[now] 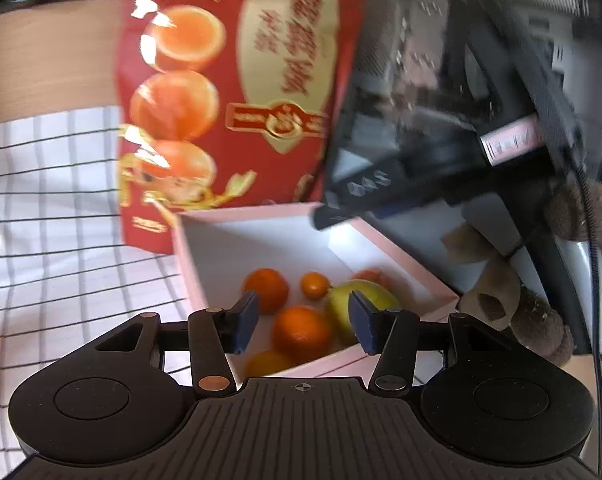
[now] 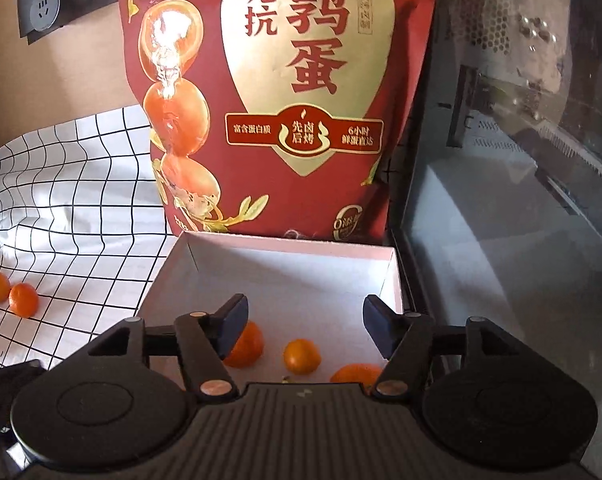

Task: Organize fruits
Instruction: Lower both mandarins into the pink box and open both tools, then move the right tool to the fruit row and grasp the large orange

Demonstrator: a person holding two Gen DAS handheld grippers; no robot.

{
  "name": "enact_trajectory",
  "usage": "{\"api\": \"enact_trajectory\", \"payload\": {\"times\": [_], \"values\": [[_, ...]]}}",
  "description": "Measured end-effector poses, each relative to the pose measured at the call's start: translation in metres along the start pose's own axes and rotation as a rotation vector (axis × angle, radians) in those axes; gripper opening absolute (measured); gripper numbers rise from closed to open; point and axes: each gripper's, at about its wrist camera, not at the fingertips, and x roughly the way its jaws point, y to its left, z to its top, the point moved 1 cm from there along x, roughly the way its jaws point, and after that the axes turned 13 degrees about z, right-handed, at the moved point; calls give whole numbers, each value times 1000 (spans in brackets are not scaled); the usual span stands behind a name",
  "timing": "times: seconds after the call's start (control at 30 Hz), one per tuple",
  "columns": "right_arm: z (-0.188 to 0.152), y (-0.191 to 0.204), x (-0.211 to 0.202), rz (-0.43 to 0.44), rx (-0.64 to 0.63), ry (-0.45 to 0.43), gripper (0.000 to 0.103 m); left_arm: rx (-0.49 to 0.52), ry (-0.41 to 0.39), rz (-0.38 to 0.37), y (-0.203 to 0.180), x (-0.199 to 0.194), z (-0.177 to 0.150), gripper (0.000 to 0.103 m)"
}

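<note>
A white box with a pink rim [image 1: 405, 258] [image 2: 285, 242] sits on the checked cloth and holds fruit. In the left wrist view it holds several oranges [image 1: 301, 330], a small kumquat [image 1: 315, 284] and a yellow-green fruit [image 1: 341, 304]. My left gripper [image 1: 303, 320] is open and empty above the box's near side. My right gripper [image 2: 303, 330] is open and empty over the box, with oranges [image 2: 245, 346] and a small orange [image 2: 301, 356] below it. Two small oranges [image 2: 23, 299] lie loose on the cloth at the left.
A tall red snack bag [image 2: 285, 100] [image 1: 237, 92] stands right behind the box. A glass-sided computer case [image 2: 521, 180] stands to the right. A brown plush toy [image 1: 541, 320] lies by the box. A white checked cloth [image 2: 69, 200] covers the wooden table; a wall socket [image 2: 43, 12] is at the back left.
</note>
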Motion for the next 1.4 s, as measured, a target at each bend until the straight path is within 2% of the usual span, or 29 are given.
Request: {"api": "enact_trajectory", "payload": {"times": [0.1,0.2,0.3,0.4,0.53,0.57,0.63,0.73,0.87,0.97,1.07,1.23,1.33,1.4], "values": [[-4,1,-5,3,-9,-5,64,-75,-70,36,36,-30,-11,55],[-5,10,-11,17,-21,-18,64,-203,-162,126,91,-68,-24,55],[-1,28,-15,97,-8,-17,67,-335,-265,320,152,-108,-41,54],[3,61,-15,218,6,-4,71,-476,-352,456,210,-138,-58,54],[0,134,-1,325,-82,39,78,-688,-454,644,268,-165,-94,54],[-4,159,5,341,-127,55,78,-754,-453,678,280,-168,-107,54],[-14,203,16,368,-212,71,78,-881,-412,689,300,-169,-118,54],[-34,266,34,468,-309,87,78,-993,-425,692,315,-175,-130,54],[-52,325,60,603,-286,106,78,-1004,-460,713,312,-183,-133,54],[-57,354,81,599,-259,82,78,-976,-471,735,307,-186,-131,54],[-57,378,105,562,-275,101,78,-964,-465,728,307,-182,-131,54],[-60,392,132,499,-318,158,81,-976,-464,707,313,-180,-130,54],[-68,386,141,531,-309,209,80,-972,-459,705,314,-179,-131,54],[-70,377,139,566,-269,215,76,-966,-446,704,314,-177,-130,54]]}}
